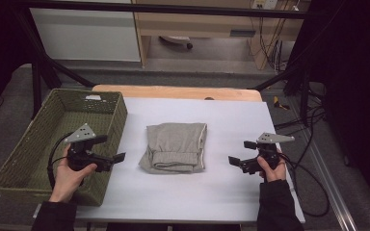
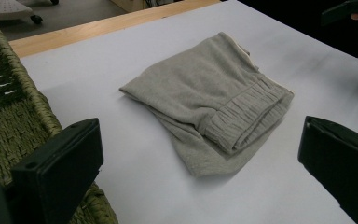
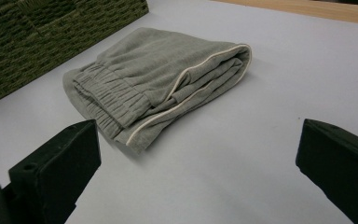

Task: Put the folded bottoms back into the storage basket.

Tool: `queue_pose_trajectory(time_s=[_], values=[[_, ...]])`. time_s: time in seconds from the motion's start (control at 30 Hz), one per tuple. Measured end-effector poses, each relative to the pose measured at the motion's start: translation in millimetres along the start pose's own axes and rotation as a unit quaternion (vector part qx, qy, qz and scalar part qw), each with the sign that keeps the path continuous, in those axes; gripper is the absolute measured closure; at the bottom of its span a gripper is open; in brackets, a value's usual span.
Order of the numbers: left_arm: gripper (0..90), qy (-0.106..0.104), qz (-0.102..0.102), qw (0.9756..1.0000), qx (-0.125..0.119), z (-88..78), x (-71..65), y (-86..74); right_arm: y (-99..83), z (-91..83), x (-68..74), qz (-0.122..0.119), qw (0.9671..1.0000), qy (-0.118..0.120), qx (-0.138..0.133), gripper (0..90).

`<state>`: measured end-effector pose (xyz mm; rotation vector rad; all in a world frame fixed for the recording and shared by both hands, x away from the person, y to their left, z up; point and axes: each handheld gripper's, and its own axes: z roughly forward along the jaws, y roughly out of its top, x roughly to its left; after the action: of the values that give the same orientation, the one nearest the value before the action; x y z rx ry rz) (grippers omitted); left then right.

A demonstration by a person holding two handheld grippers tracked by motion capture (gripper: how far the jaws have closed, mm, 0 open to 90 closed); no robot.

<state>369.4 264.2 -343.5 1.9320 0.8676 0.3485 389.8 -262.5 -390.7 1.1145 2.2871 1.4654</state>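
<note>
— So, how are the hands posed?

— Both come in from the near edge of the table (image 1: 221, 192), one on each side of the garment (image 1: 176, 147). The left hand (image 1: 70, 175) holds the left gripper (image 1: 118, 158) over the basket (image 1: 43, 139), at its rim nearest the garment, and that gripper points level toward the garment. The right hand (image 1: 272, 168) holds the right gripper (image 1: 232, 160) on the garment's other side, also pointing level toward it, with a grey plate on top.

— What about the jaws?

— Wide apart on both, with nothing between them. In each gripper view the two black jaws stand at the far sides of the bottom.

— And the garment itself?

— Grey sweat fabric, folded into a compact bundle. A gathered elastic band (image 2: 242, 119) lies at the end nearest the person, and in the right gripper view a pale piped edge (image 3: 186, 81) runs along the fold.

— Where does it lie relative to the jaws?

— Flat on the table beside the basket, not touching it. It lies ahead of both pairs of jaws, between the two grippers and well apart from each.
</note>
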Motion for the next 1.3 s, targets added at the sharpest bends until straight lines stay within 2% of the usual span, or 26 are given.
queue_pose_trajectory(time_s=[0.43,0.83,1.03,1.3], values=[[0.0,0.012,-0.004,0.9999,0.002,2.3,-8.3,10.9,0.0,0.4,0.2,0.001,1.0000,-0.002,0.001,0.6],[0.0,0.016,0.006,0.9998,0.011,7.7,-17.5,19.9,0.0,1.0,0.0,0.001,1.0000,-0.004,0.001,0.6],[0.0,0.019,0.010,0.9996,0.019,12.7,-23.5,24.6,0.0,0.8,0.2,0.001,1.0000,-0.004,0.001,0.6],[0.0,0.021,0.005,0.9994,0.025,23.4,-33.4,31.1,-0.1,0.5,0.2,0.001,1.0000,-0.004,0.000,0.6]])
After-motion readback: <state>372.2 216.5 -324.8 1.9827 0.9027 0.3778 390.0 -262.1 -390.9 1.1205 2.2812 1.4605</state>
